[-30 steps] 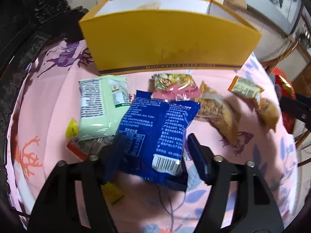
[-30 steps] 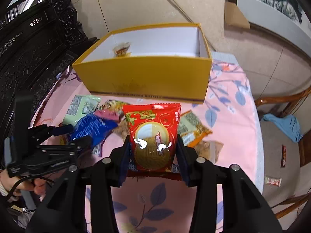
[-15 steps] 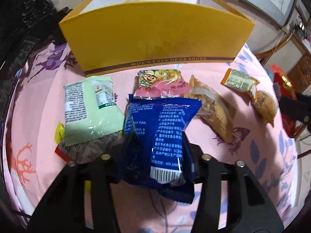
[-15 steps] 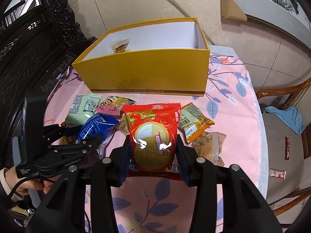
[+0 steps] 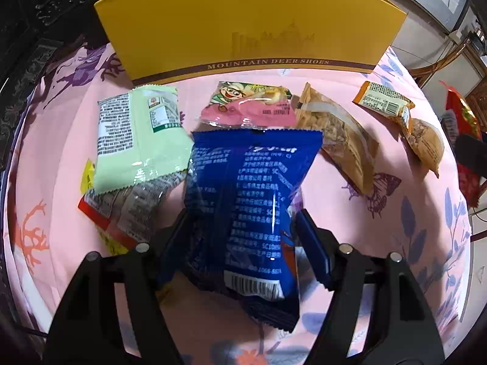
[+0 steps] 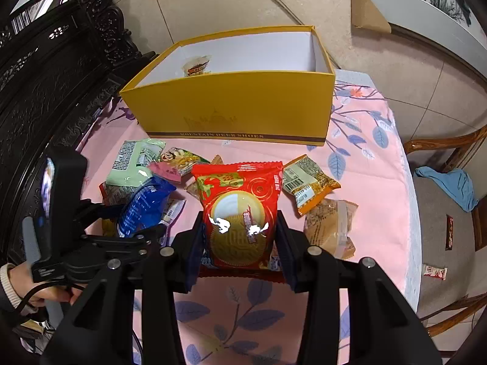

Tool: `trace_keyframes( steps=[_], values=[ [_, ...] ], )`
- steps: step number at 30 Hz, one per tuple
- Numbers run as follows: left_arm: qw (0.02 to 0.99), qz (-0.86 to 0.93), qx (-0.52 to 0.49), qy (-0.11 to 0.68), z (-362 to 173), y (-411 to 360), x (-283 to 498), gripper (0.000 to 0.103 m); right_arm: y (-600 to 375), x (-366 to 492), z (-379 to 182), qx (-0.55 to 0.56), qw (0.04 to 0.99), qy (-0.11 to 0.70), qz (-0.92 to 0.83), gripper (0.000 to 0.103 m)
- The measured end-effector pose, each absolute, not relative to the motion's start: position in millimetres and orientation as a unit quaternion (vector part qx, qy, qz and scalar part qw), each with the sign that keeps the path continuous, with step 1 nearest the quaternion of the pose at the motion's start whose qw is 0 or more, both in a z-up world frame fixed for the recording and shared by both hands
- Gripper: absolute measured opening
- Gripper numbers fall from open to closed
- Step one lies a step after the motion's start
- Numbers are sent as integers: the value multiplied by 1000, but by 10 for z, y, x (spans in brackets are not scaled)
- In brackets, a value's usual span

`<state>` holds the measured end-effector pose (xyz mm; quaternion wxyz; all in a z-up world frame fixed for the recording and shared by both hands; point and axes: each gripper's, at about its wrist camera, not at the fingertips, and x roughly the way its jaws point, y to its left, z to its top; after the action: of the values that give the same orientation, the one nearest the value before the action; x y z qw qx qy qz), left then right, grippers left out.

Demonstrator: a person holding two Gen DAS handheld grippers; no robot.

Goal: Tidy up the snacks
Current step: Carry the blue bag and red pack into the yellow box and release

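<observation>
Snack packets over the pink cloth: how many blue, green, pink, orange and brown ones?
Blue packet: 1
Green packet: 1
Pink packet: 1
Orange packet: 1
Brown packets: 2
Total: 6

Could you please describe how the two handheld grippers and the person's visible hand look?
Both the left gripper and the right gripper are matte black, with silver screws and blue pads lining the jaws. The hand shows a ribbed cream cuff, and a black cable trails below it.

Ahead of the fingers, scattered snack packets (image 6: 307, 182) crowd the counter (image 6: 374, 188); beyond them, the yellow box (image 6: 231, 103) wall blocks low passage, its open top clear.
</observation>
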<state>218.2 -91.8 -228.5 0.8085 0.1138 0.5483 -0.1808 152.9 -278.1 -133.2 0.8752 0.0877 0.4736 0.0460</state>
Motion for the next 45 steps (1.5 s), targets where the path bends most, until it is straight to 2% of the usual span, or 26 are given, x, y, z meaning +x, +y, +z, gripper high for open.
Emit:
trace_keyframes(
  steps=[1, 3, 6, 22, 33, 45],
  values=[
    [810, -182, 112, 547, -2278, -908, 2178, 63, -2779, 1520, -1324, 88, 876, 473, 45, 44],
    [812, -188, 102, 543, -2230, -873, 2142, 56, -2784, 1503, -1306, 90, 876, 471, 44, 44],
    [815, -183, 112, 539, -2185, -829, 2063, 53, -2791, 1493, -1297, 90, 877, 470, 43, 44],
    [858, -177, 69, 478, -1312, -713, 2020, 52, -2690, 1570, -984, 79, 893, 439, 57, 44],
    [885, -199, -5, 420, -566, -653, 2279, 52, -2779, 1801, -564, 89, 916, 387, 55, 44],
    [917, -168, -54, 359, -331, -886, 2831, 52, -2988, 2363, -192, 113, 940, 322, 21, 44]
  ],
)
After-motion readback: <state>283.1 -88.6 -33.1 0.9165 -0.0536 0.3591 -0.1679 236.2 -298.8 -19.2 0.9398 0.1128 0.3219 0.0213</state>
